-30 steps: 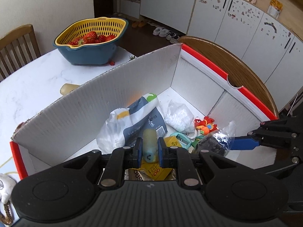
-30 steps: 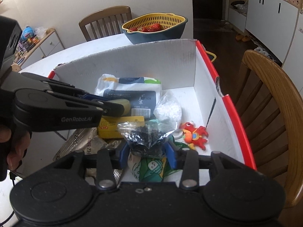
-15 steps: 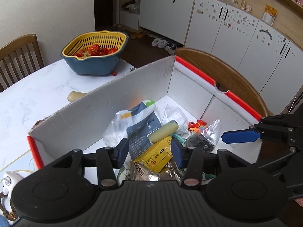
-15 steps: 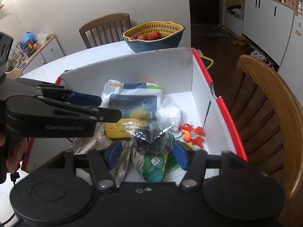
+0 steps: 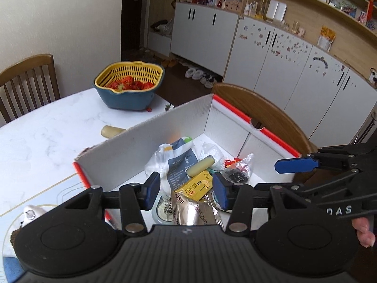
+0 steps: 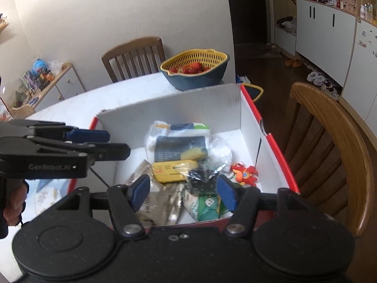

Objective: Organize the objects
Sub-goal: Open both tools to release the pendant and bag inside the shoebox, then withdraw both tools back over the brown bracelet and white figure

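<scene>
Both grippers, left gripper point(image 5: 183, 189) apart and right gripper point(image 6: 183, 192) opening, have released into the box point(image 6: 169, 110); next probably the roll point(image 5: 110, 131) outside.

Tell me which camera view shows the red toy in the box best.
The right wrist view: the red toy lies unobstructed on the box floor by the right wall. In the left wrist view only a sliver shows beside the clear bag of dark bits.
</scene>
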A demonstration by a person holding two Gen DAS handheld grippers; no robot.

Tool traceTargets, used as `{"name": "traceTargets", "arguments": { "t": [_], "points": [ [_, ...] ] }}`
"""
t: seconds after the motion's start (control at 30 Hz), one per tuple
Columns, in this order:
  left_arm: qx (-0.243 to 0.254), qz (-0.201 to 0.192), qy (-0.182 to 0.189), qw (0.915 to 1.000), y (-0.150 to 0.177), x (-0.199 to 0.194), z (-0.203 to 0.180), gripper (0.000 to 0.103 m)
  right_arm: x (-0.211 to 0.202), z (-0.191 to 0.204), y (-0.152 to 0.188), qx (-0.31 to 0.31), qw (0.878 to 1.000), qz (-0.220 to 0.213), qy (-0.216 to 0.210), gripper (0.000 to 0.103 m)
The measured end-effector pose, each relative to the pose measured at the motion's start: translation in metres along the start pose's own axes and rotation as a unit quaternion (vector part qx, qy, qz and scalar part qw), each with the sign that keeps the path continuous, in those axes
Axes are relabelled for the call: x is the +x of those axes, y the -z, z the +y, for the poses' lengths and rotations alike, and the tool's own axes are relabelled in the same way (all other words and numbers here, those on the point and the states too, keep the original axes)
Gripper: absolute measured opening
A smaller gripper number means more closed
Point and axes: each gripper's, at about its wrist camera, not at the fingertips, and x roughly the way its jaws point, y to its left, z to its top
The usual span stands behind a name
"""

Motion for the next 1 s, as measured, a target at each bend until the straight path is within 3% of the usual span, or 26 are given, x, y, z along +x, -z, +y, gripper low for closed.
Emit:
{"name": "traceTargets", "arguments": {
  "t": [0.3,0.4,0.57,0.67,1.0],
  "points": [
    [0.0,-0.023,-0.004,0.9997,0.009,-0.049,0.018,0.048,-0.023,0.031,0.003,0.02,0.999,-0.031,-0.005,0.064],
    [0.003,-0.032,-0.008,0.9994,0.015,-0.064,0.027,0.059,-0.028,0.044,0.005,0.02,0.999,-0.038,-0.005,0.068],
    [0.001,-0.04,-0.01,0.9992,0.024,-0.081,0.044,0.061,-0.032,0.066,0.008,0.026,0.999,-0.047,-0.009,0.074],
    [0.0,-0.043,-0.015,0.999,0.029,-0.091,0.056,0.069,-0.032,0.079,0.01,0.027,0.998,-0.052,-0.01,0.077],
    [-0.009,-0.054,-0.025,0.9982,0.046,-0.116,0.097,0.08,-0.031,0.126,0.01,0.018,0.997,-0.07,-0.022,0.094]
  ]
}}
